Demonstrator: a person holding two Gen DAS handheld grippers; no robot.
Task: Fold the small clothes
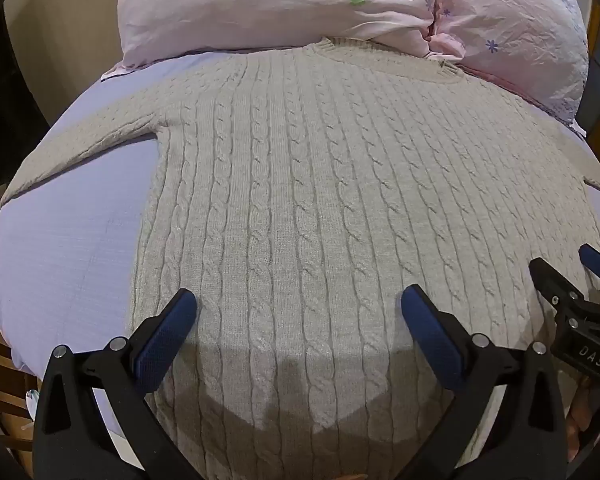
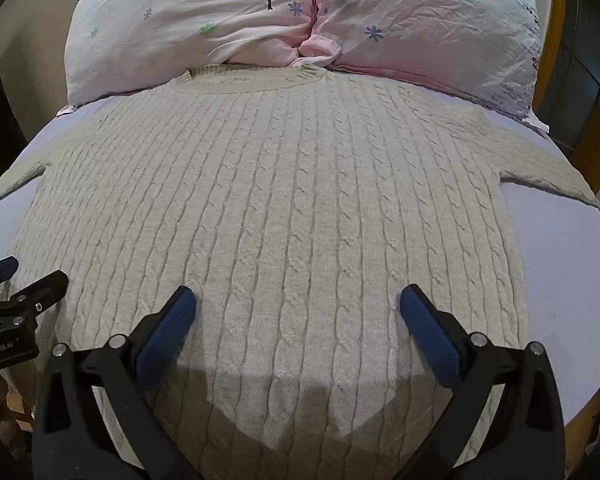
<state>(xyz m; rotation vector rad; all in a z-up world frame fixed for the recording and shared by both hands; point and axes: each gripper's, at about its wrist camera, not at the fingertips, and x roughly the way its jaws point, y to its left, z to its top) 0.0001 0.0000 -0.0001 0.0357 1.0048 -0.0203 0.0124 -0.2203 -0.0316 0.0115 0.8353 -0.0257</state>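
Observation:
A beige cable-knit sweater (image 1: 300,184) lies flat on a lavender bed sheet (image 1: 60,248), collar (image 1: 384,60) far, sleeves spread left and right. It also fills the right wrist view (image 2: 284,200). My left gripper (image 1: 299,307) is open and empty, hovering over the sweater's lower left part. My right gripper (image 2: 298,303) is open and empty over the lower right part. Each gripper shows in the other's view: the right one at the right edge (image 1: 568,272), the left one at the left edge (image 2: 28,276).
Two pink flowered pillows (image 1: 268,8) (image 2: 428,24) lie against the sweater's collar at the head of the bed. Bare sheet (image 2: 572,280) shows beside the sweater. A wooden bed frame (image 2: 596,136) and dark surroundings ring the mattress.

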